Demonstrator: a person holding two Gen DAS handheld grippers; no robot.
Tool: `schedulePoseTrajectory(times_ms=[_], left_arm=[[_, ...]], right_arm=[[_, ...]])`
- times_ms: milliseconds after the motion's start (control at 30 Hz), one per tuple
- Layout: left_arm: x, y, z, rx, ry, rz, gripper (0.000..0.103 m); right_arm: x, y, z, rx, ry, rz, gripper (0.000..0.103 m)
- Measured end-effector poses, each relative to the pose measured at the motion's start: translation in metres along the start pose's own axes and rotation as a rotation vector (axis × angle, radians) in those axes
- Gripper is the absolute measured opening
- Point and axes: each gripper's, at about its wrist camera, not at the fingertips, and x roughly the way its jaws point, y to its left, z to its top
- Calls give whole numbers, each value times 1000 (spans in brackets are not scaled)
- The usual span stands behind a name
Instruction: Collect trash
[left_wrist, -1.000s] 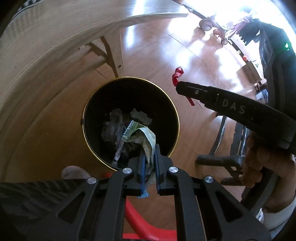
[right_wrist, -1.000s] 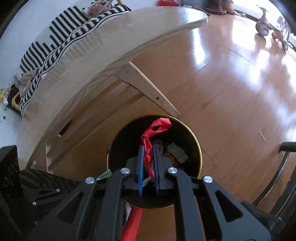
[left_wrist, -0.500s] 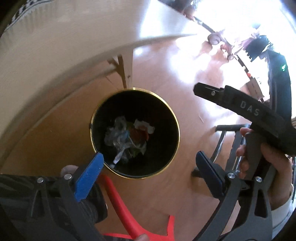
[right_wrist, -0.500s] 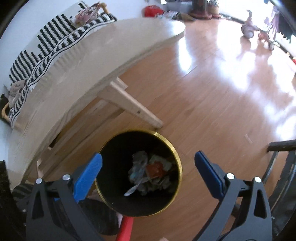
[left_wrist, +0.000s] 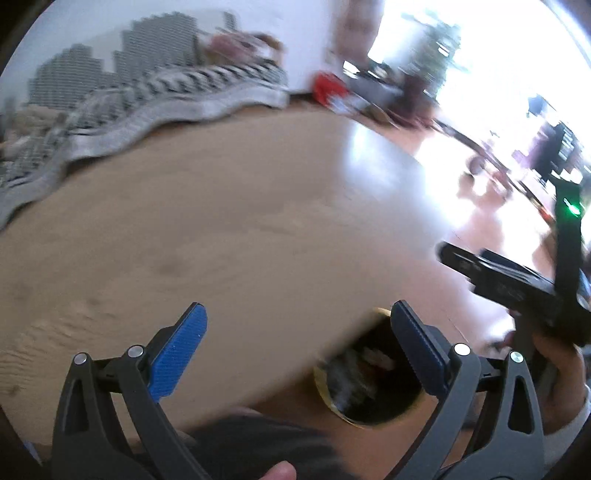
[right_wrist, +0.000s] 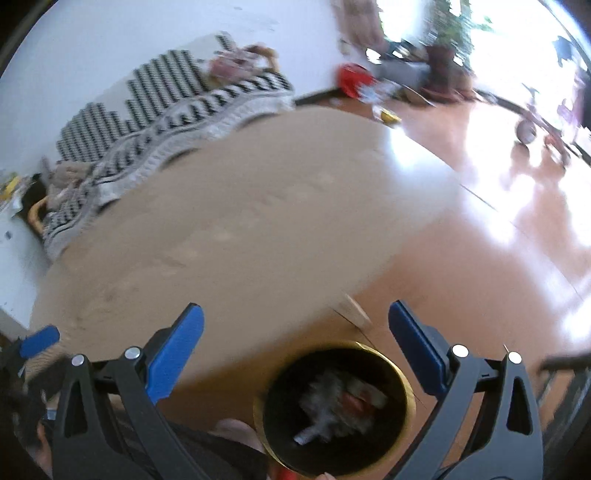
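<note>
Black tools (left_wrist: 295, 350), blue ribbed pads (right_wrist: 173, 354)

Black bin (right_wrist: 334, 413) w/ gold rim, blk-white striped cloth (right_wrist: 192, 107), tan table (right_wrist: 240, 229), blue pads (right_wrist: 173, 363).

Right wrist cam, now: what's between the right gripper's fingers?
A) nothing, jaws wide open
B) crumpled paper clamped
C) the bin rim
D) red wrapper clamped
A: the right gripper stands wide open with empty air between its blue pads; the trash lies in the black bin below.
</note>
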Motion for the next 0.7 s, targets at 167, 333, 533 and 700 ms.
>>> schedulePoseTrajectory(times_ms=[167,333,533,700], left_arm=[[-4,95,28,-95,-70,195,97],[12,170,38,-131,-97,346,97],[37,247,36,-237,-125,451,97],[48,280,33,-360,-88,475,97]], right_arm=[[37,91,44,-89,-25,92,97],[101,187,64,-191,-6,102,97],[158,257,42,-333,16,96,97],[172,272,29,-388,63,109,97]])
